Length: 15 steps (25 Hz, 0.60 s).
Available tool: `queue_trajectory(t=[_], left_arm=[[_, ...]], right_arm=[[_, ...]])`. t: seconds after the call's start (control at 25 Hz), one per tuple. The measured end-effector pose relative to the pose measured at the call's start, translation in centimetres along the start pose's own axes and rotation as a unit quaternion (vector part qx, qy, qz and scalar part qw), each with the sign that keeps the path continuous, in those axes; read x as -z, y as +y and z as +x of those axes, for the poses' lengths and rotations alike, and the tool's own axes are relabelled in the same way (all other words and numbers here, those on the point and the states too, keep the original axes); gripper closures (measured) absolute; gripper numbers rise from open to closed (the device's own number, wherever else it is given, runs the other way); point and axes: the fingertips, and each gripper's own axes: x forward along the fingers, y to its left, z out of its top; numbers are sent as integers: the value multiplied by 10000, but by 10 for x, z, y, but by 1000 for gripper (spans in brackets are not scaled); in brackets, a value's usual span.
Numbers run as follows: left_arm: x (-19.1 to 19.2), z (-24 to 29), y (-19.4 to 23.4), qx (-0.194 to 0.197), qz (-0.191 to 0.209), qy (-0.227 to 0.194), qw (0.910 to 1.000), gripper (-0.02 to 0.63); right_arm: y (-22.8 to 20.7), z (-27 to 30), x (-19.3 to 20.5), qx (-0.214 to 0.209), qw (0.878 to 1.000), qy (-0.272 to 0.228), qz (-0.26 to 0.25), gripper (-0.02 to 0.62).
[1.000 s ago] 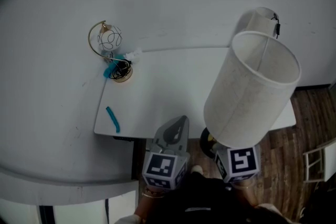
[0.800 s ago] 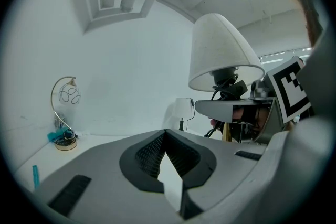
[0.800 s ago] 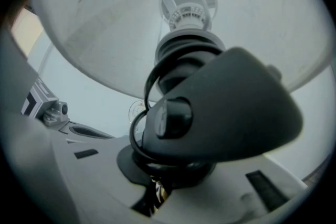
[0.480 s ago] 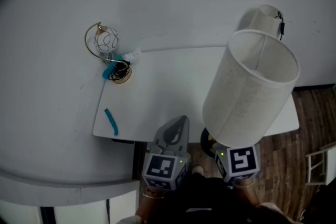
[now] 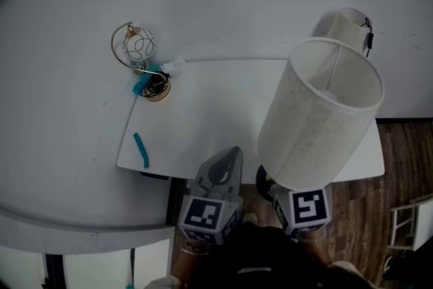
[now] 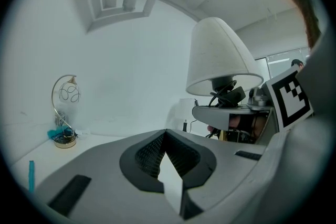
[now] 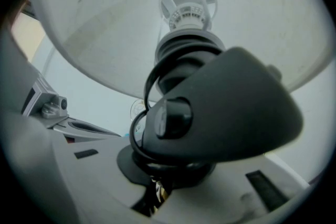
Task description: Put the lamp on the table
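1. Far left, back corner of the worktop (image 5: pixel 216 112): small gold ornament (image 5: pixel 140 51) w/ teal bits at its foot. A teal stick (image 5: pixel 141 149) lies near the front-left edge. Both are well apart from the lamp.
2. Centre-front: left gripper (image 5: pixel 230 159), jaws pressed together w/ nothing btwn them, at the worktop's near edge. Idle, no part in the carry.
3. Right: lamp (image 5: pixel 318 112) is up in the air & tilted, shade leaning over the worktop's right side. Its dark base looks to be just off the near edge, over the wood floor (image 5: pixel 399 145). Not on the worktop yet.
4. Right gripper (image 7: pixel 157 189): jaws clamped on the lamp below the shade, by the black fitting & looped cord.
5. Step, as I read it: carry-in, approx. halfway. Setting down not begun.
6. Next move prob. needs:
   - bring the base fwd over the bare centre-right of the worktop
   - tip the lamp upright
   - lower till the base sits flat, only then let go
   - mind the white thing (image 5: pixel 345 27) at back right, since the shade's near it
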Motion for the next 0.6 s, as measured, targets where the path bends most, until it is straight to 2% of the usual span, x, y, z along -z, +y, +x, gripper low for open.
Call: queue_trajectory(t=[0.28, 0.6], left_arm=[[-4, -6, 6, -178, 59, -11, 9998, 614], [-1, -1, 14, -162, 67, -48, 9998, 614]], right_arm=[[6, 3, -2, -121, 9999, -75, 30, 567], [10, 9, 1, -89, 9999, -57, 49, 567]])
